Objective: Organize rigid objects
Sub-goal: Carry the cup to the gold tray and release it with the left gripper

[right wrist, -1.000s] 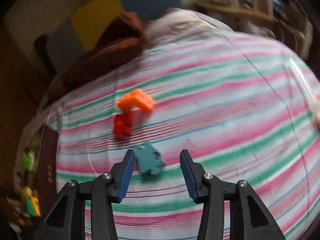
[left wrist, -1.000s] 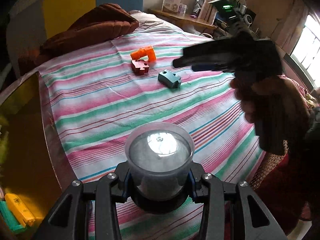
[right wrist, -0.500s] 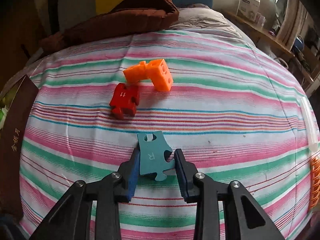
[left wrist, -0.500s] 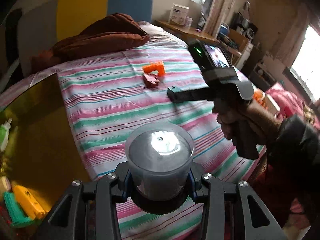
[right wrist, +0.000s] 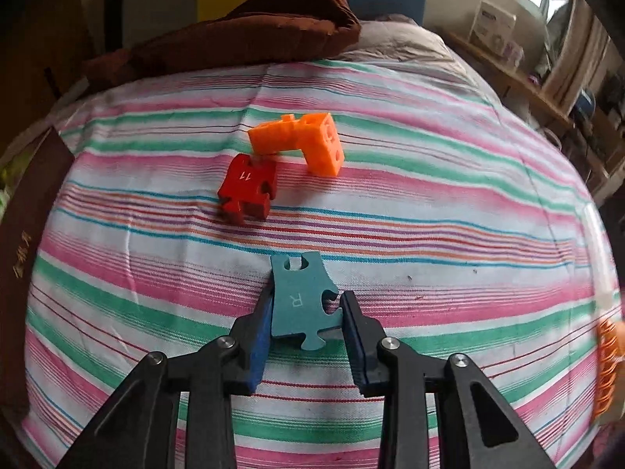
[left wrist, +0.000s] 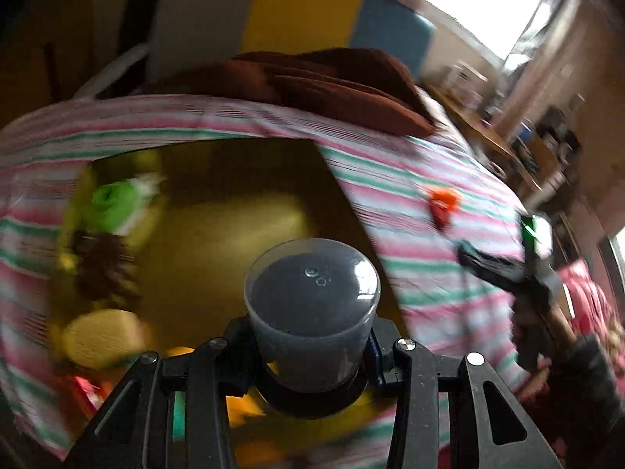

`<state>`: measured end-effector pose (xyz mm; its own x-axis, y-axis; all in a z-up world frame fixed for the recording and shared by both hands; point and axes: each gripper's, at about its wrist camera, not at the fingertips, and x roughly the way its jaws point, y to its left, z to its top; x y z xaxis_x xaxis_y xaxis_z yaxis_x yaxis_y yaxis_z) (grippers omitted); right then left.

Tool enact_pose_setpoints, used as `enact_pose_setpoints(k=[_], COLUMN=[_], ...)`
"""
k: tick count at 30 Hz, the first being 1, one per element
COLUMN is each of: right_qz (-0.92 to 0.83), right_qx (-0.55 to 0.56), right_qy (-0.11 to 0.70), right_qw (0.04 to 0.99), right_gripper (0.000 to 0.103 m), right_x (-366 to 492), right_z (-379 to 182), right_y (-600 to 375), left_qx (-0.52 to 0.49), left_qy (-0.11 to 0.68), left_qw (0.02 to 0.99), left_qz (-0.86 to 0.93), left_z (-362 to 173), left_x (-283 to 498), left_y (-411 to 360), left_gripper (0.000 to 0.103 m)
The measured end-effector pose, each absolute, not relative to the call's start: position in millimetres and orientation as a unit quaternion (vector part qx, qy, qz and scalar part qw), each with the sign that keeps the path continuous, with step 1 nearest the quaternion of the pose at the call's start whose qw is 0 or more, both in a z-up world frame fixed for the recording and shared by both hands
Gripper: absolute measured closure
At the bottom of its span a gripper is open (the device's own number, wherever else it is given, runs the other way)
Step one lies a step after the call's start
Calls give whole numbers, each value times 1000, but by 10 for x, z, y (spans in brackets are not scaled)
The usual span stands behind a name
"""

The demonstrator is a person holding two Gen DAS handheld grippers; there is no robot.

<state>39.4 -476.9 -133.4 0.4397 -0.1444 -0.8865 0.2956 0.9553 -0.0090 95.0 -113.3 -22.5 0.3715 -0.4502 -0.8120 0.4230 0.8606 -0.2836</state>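
My right gripper [right wrist: 306, 308] is shut on a teal puzzle-shaped block [right wrist: 300, 301] marked R, held just above the striped bedspread [right wrist: 429, 234]. Beyond it lie a red puzzle block [right wrist: 246, 187] marked 11 and an orange L-shaped block [right wrist: 304, 142], touching each other. My left gripper [left wrist: 312, 336] is shut on a translucent plastic cup [left wrist: 312, 305] and holds it over a yellow-brown bin [left wrist: 218, 234]. The right gripper [left wrist: 504, 269] shows at the right in the left wrist view, with the orange and red blocks [left wrist: 443, 205] behind it.
The bin holds blurred toys, among them a green one [left wrist: 113, 203] and a yellow one [left wrist: 101, 336]. A brown blanket [right wrist: 242, 35] lies at the bed's far end. A wooden shelf [right wrist: 519, 78] with boxes runs along the right wall. An orange object [right wrist: 607, 367] sits at the bed's right edge.
My left gripper has swung left with the cup, from over the bedspread to over the bin. My right gripper has closed on the teal block and lifted it slightly.
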Motion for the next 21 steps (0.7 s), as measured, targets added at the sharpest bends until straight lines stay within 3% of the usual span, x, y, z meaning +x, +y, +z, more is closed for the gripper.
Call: enact_pose_setpoints(k=[7,18,21], right_qz=[-129,-129,-130], right_qx=[74,71,71], right_qy=[512,513,513], right_qw=[846,845,846], right_gripper=[70,70,70], right_x=[386,403,403], right_z=[-1332,-1338,-1337], right_y=[-4771,-4771,-4769], left_qx=[-49,-55,-34], left_qy=[535,597,589], left_qw=[819,781,789], left_qz=[-201,-177,-173], left_z=[-457,-885,-844], left_x=[1419,1559,1510], left_y=[-654,-651,-734], left_gripper=[59,58,42])
